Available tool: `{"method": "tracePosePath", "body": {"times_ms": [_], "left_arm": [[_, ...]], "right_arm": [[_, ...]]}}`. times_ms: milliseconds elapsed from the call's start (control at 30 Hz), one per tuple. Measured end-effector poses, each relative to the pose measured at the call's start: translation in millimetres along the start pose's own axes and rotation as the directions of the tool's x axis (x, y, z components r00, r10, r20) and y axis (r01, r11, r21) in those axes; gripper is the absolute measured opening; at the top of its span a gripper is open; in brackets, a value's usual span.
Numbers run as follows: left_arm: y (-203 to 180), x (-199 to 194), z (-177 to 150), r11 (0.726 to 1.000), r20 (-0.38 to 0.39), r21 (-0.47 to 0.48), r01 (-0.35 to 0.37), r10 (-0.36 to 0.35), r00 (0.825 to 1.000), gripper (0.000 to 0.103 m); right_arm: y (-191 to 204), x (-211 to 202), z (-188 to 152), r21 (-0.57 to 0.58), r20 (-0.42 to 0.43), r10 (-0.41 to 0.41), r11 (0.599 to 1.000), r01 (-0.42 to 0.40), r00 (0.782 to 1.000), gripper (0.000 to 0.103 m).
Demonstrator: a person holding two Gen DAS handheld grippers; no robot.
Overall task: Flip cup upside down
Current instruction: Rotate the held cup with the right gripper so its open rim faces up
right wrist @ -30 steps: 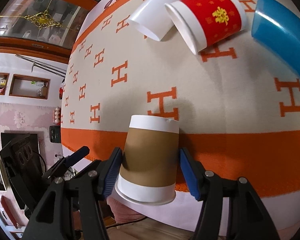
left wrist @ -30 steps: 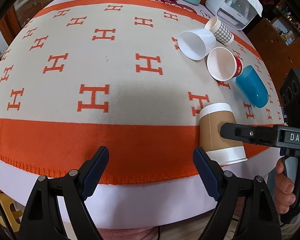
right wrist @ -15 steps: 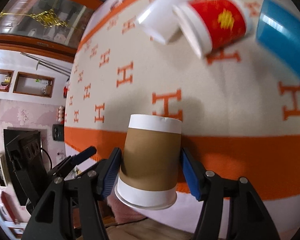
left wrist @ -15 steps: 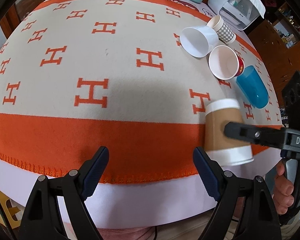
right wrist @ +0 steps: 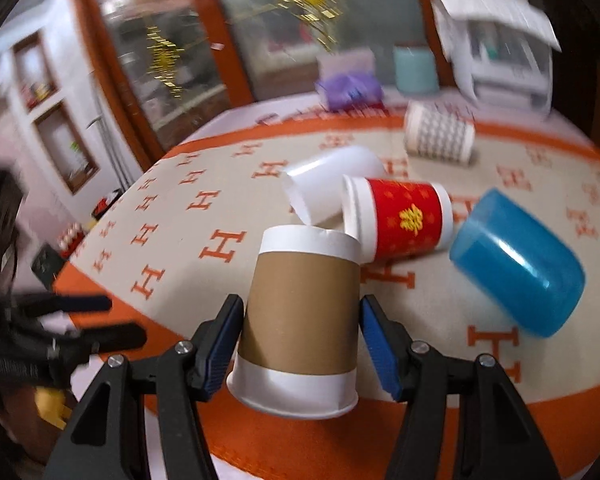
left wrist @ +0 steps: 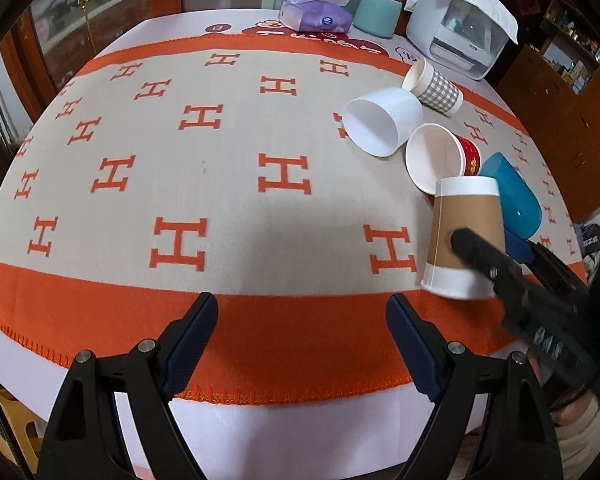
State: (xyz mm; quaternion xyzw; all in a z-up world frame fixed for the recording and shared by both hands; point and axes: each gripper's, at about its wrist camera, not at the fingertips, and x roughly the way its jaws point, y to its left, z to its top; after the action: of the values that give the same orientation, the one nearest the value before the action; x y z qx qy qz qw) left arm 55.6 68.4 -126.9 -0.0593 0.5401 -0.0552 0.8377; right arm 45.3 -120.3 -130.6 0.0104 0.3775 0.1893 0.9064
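Note:
My right gripper (right wrist: pixel 300 344) is shut on a brown paper cup (right wrist: pixel 304 320) with white bands. It holds the cup off the cloth, mouth end down and closed end up. The same cup (left wrist: pixel 466 236) shows at the right of the left wrist view, with the right gripper's black finger (left wrist: pixel 500 268) across it. My left gripper (left wrist: pixel 302 344) is open and empty over the near orange border of the cloth.
Behind the held cup lie a white cup (right wrist: pixel 332 184), a red cup (right wrist: pixel 400 220), a blue plastic cup (right wrist: pixel 516 268) and a checked cup (right wrist: pixel 440 136), all on their sides. A tissue pack (left wrist: pixel 316 16), teal container (left wrist: pixel 378 14) and white appliance (left wrist: pixel 460 24) stand at the back.
My right gripper has lifted the brown cup off the cloth and tipped it upright with its mouth end down. The right wrist view has swung up towards the room. The left gripper stays open.

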Motion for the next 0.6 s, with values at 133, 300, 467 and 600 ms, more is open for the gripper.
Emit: {"method": "tracePosePath", "body": {"times_ms": [133, 300, 467, 600], "left_arm": [[-0.2, 2.6, -3.1, 1.000, -0.013, -0.002, 0.003, -0.003, 1.000, 0.085], [-2.7, 4.0, -6.3, 1.000, -0.011, -0.005, 0.004, -0.004, 1.000, 0.085], [-8.1, 1.7, -8.9, 1.000, -0.001, 0.014, 0.000, 0.000, 1.000, 0.085], [-13.0, -2.8, -11.0, 1.000, 0.012, 0.029, -0.002, 0.001, 1.000, 0.085]], "right_arm": [[18.1, -12.4, -16.5, -0.130, 0.039, -0.044, 0.990, 0.049, 0.998, 0.060], [22.6, -17.2, -29.5, -0.186, 0.037, -0.059, 0.980, 0.065, 0.998, 0.060], [20.6, -10.8, -36.7, -0.156, 0.015, -0.053, 0.986, 0.055, 0.998, 0.060], [24.1, -8.6, -33.6, -0.148, 0.002, -0.046, 0.988, 0.046, 0.999, 0.061]]}}
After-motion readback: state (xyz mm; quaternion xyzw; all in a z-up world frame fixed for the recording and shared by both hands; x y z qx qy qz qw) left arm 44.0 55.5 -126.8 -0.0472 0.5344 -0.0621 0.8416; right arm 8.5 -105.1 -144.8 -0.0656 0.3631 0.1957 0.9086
